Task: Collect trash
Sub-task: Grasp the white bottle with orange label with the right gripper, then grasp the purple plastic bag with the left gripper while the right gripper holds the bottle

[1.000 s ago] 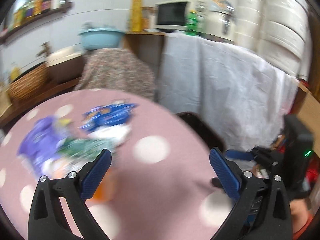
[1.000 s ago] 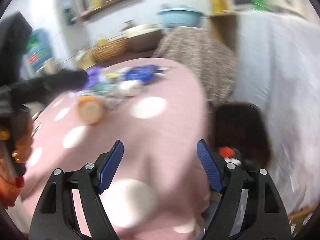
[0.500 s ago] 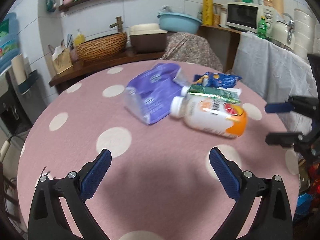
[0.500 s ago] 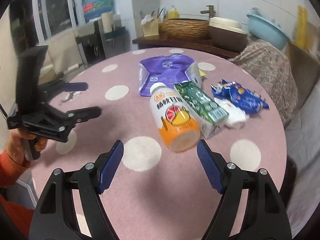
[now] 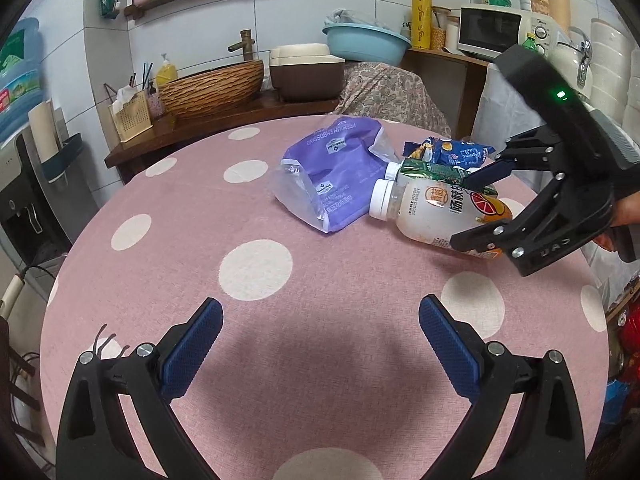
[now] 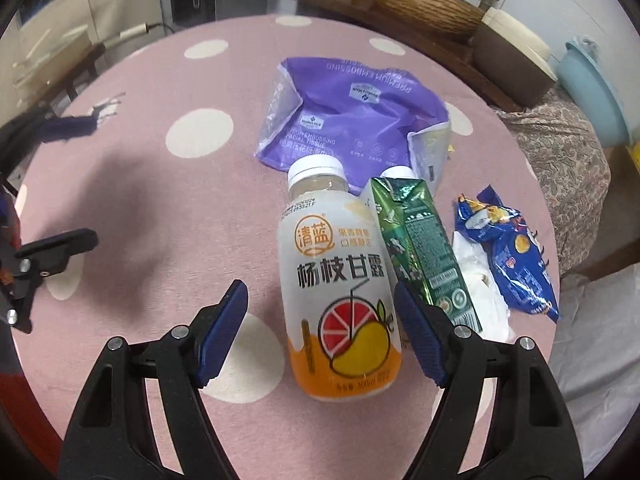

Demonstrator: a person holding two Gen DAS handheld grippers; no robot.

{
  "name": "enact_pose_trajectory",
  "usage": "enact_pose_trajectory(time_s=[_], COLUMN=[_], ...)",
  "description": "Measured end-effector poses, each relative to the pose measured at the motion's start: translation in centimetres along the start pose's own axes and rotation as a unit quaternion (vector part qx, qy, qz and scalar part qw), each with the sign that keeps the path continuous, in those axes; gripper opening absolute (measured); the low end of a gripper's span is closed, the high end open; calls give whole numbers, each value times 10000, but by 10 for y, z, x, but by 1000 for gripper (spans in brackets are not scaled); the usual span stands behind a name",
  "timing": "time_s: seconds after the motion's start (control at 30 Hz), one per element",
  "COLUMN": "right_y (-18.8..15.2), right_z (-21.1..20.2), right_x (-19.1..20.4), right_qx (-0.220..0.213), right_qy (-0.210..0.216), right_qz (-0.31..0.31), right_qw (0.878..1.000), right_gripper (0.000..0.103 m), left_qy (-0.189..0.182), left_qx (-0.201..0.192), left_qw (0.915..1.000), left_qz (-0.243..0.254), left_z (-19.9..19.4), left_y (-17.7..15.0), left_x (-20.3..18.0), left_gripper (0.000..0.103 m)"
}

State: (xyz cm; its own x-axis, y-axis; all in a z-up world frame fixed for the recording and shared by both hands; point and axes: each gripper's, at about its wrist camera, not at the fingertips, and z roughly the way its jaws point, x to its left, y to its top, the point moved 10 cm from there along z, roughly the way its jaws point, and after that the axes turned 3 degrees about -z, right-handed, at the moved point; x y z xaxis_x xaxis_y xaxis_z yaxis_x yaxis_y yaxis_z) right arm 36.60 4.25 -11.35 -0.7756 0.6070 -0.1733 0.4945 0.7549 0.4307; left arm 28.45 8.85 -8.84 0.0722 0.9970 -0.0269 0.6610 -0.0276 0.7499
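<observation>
Trash lies on a round pink polka-dot table (image 5: 256, 320). A white and orange drink bottle (image 6: 340, 280) lies on its side, cap pointing away; it also shows in the left wrist view (image 5: 436, 212). Beside it lie a green carton (image 6: 424, 256), a purple tissue bag (image 6: 352, 116), a blue snack wrapper (image 6: 508, 256) and a white tissue (image 6: 480, 292). My right gripper (image 6: 320, 332) is open with the bottle's base between its jaws, not touching. My left gripper (image 5: 320, 344) is open and empty over bare table, apart from the trash.
A wooden counter (image 5: 224, 116) behind the table holds a woven basin (image 5: 208, 88) and a brown box (image 5: 308, 72). A cloth-covered chair (image 5: 384, 88) stands at the table's far side. White cloth drapes a stand at right (image 5: 500, 104).
Both views swung from the table's right side onto the table top. My right gripper moved forward and down until its open jaws straddle the bottle. My left gripper settled over bare table.
</observation>
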Motion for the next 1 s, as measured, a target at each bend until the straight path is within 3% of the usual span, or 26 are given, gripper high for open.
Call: enact_pose_trajectory(time_s=[0.2,0.37,0.53,0.63,0.83,1.0], right_y=[6,5,2,-7,-27,-40], right_z=[23,42,40,31,8,-1], right_x=[1,5,8,12,21,28], right_qx=[413,738,594,411,-14,-169], right_qy=[-239,-309,-187,-136,21,176], right_qz=[-328,-484,-328,-186,82,252], right_qw=[9983,9956,9975,9989,10000,9994], right_gripper=[75,63,62,62,61,61], left_qy=[-35,-16,-142,-133,-450,-565], left_qx=[113,186,147,96,199,566], left_qw=[9999,9998,9998,9998,9970,9931], left_qz=[-32,-16,-83,76,597,860], left_z=[9,27,50,67,99,130], left_y=[5,27,64,85,110,119], left_x=[15,32,45,47,22,8], left_gripper=[98,98,97,97,96,77])
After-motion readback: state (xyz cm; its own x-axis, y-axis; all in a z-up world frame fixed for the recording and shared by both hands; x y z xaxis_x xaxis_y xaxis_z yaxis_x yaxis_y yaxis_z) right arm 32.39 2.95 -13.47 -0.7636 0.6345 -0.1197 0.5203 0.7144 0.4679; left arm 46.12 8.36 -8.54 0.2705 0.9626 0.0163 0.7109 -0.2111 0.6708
